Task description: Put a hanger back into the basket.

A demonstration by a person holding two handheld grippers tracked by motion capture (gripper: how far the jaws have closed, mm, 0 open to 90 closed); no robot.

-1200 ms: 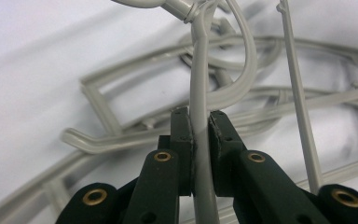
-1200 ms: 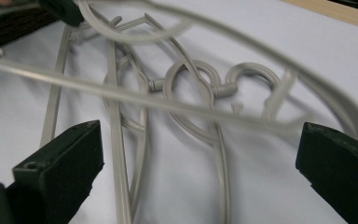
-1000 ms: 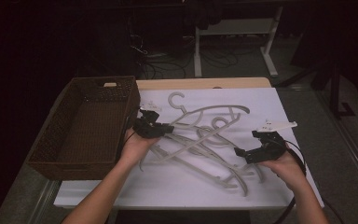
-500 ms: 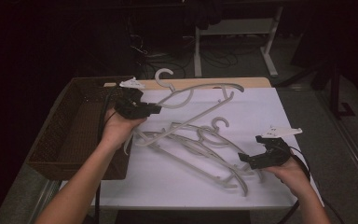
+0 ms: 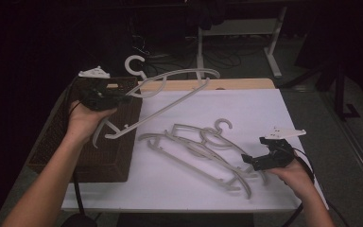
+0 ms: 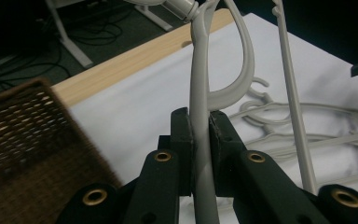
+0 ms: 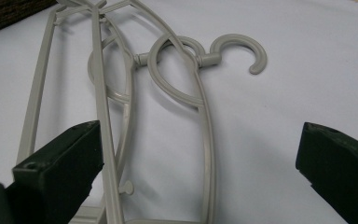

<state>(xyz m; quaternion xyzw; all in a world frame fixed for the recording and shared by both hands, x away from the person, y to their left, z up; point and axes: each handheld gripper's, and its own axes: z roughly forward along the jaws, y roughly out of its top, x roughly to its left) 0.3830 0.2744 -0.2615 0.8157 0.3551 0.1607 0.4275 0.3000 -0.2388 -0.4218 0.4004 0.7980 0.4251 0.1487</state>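
- While your left claw point(image 5: 123, 96) is clamped on the pale grey plastic coat hanger point(image 5: 170, 97), that hanger hangs in the air above the near-left part of the bench point(image 5: 264, 109), its hook point(image 5: 134, 64) pointing away from you and one end over the dark brown woven wicker basket point(image 5: 94, 156).
- In the left gripper view your two black pads press from both sides on a thin curved bar of the held hanger point(image 6: 200, 93); nothing else sits between them.
- You hold the left claw over the basket's right edge, with the basket just below your left hand point(image 5: 82, 120).
- Your right claw point(image 5: 246, 161) stands wide apart and grips nothing.
- In the right gripper view its jaws frame the pile of grey plastic hangers point(image 7: 121, 93) lying flat on the white sheet; the left jaw sits just beside, perhaps over, one straight bar, and you cannot tell from the pictures whether it touches.
- From above, that pile point(image 5: 203, 151) lies in the middle of the bench, well apart from the lifted hanger, with one hook point(image 5: 224, 125) curling toward the far side.
- Your right hand point(image 5: 290, 170) rests low at the near-right corner of the white sheet, its claw pointing left at the right end of the pile.
- A strip of bare pale wood point(image 5: 236, 84) shows along the far edge of the bench.
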